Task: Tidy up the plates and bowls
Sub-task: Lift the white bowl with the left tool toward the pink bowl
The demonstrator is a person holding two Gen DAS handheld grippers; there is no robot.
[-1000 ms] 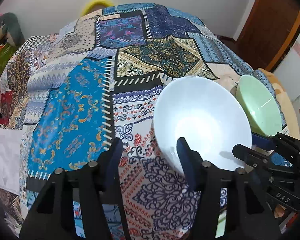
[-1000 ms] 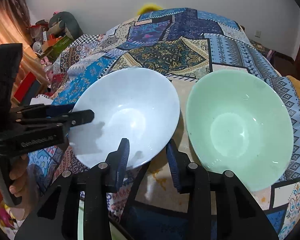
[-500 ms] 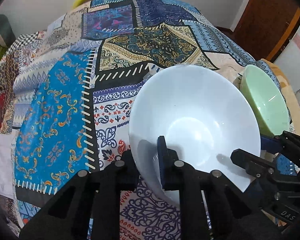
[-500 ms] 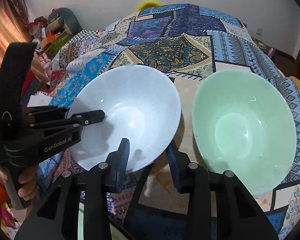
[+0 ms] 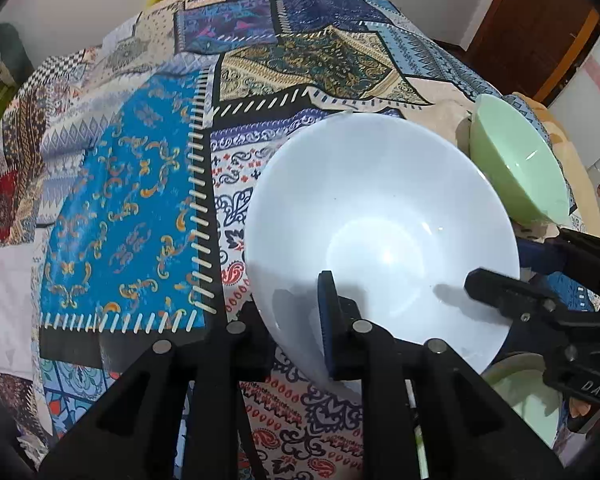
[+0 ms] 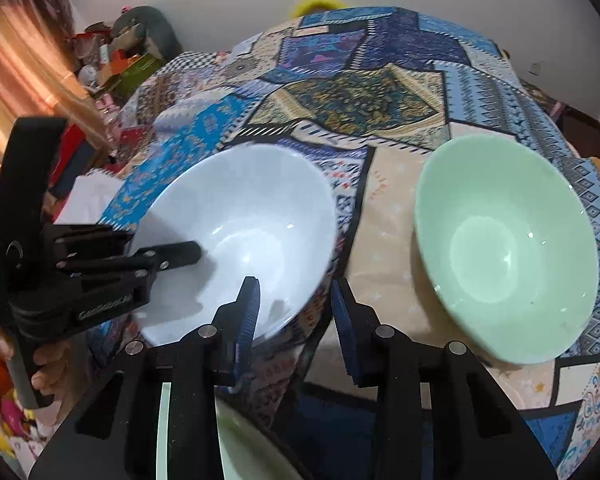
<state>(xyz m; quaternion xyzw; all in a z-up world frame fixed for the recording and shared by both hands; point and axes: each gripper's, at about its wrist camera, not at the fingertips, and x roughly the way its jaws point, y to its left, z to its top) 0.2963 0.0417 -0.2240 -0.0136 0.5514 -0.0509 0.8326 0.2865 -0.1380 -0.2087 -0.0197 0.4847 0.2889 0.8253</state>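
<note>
A white bowl [image 5: 380, 236] is tilted and lifted off the patchwork cloth. My left gripper [image 5: 290, 320] is shut on its near rim, one finger inside and one under the wall. The bowl also shows in the right wrist view [image 6: 244, 240], with the left gripper [image 6: 180, 256] at its left rim. A pale green bowl [image 6: 504, 248] sits on the cloth to the right, also seen in the left wrist view [image 5: 516, 160]. My right gripper [image 6: 296, 312] is open and empty, low between the two bowls; in the left wrist view [image 5: 500, 276] it sits at the white bowl's right rim.
A patchwork cloth [image 5: 140, 200] covers the surface. A pale green plate's rim [image 6: 164, 432] shows under my right gripper, and also shows in the left wrist view [image 5: 532, 380]. Boxes and clutter [image 6: 116, 68] stand at the far left by a curtain.
My left gripper closed on the white bowl's rim and lifted and tilted it leftward, away from the green bowl. The right gripper stayed open.
</note>
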